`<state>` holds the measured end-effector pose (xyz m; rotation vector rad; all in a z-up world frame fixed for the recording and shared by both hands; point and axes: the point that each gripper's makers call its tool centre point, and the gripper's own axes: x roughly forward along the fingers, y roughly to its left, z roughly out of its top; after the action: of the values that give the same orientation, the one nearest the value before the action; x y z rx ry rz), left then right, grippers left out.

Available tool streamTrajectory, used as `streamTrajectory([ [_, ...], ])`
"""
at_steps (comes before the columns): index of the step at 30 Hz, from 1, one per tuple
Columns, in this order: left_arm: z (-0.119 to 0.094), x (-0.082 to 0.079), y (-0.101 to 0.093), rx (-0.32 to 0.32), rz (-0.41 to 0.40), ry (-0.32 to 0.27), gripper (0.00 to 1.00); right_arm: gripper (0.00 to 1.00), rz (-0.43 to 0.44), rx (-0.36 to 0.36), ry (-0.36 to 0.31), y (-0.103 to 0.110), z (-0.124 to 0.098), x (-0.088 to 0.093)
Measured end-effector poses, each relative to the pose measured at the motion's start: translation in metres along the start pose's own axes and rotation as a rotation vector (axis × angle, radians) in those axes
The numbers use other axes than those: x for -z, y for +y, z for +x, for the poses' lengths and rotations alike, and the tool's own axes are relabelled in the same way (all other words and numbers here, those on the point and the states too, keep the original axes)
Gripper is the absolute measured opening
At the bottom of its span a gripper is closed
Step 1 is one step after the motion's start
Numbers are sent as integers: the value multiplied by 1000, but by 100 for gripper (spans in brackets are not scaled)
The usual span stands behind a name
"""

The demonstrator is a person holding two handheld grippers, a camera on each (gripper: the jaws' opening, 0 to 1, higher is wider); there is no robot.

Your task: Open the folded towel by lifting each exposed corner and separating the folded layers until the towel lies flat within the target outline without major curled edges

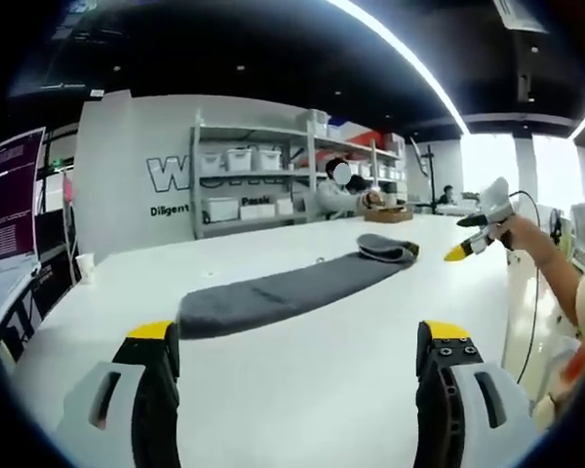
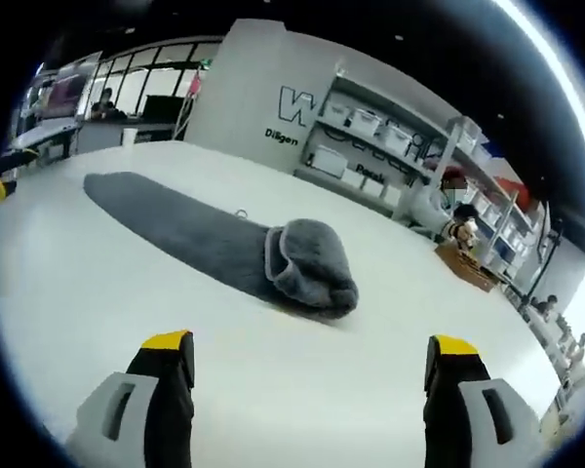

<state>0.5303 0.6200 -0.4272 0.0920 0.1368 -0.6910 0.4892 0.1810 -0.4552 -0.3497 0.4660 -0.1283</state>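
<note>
Towel [image 1: 283,291]: one, dark grey, lying on the white table [image 1: 322,390] as a long strip, one end folded back into a thick bunch. Left gripper [image 1: 297,336]: jaws spread, empty, short of the flat end. Right gripper [image 2: 310,349]: jaws spread, empty, near the bunched end.

The plain dark grey terry towel [image 1: 292,290] [image 2: 224,244] lies on a glossy white worktop [image 1: 312,390] [image 2: 68,292]. The left gripper [image 1: 297,336] and right gripper [image 2: 310,346] are pale grey with black jaws tipped yellow. Behind stands a white wall with dark grey lettering [image 1: 171,175], and white metal shelving holding white bins [image 1: 244,185]
</note>
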Motion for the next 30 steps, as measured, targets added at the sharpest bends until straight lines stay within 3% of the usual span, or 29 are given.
streamTrajectory([
  [8,4,3,-7,20,-5,4,99,99,-39,-66,-49,48,-31,-5],
  [14,6,10,-10,33,-12,20,99,99,-27,-121,-67,77,-34,1],
  [24,2,11,-6,17,-20,22,98,99,-31,-103,-53,71,-30,5],
  [30,3,13,-8,22,-26,28,98,97,-32,-128,-44,73,-27,7],
])
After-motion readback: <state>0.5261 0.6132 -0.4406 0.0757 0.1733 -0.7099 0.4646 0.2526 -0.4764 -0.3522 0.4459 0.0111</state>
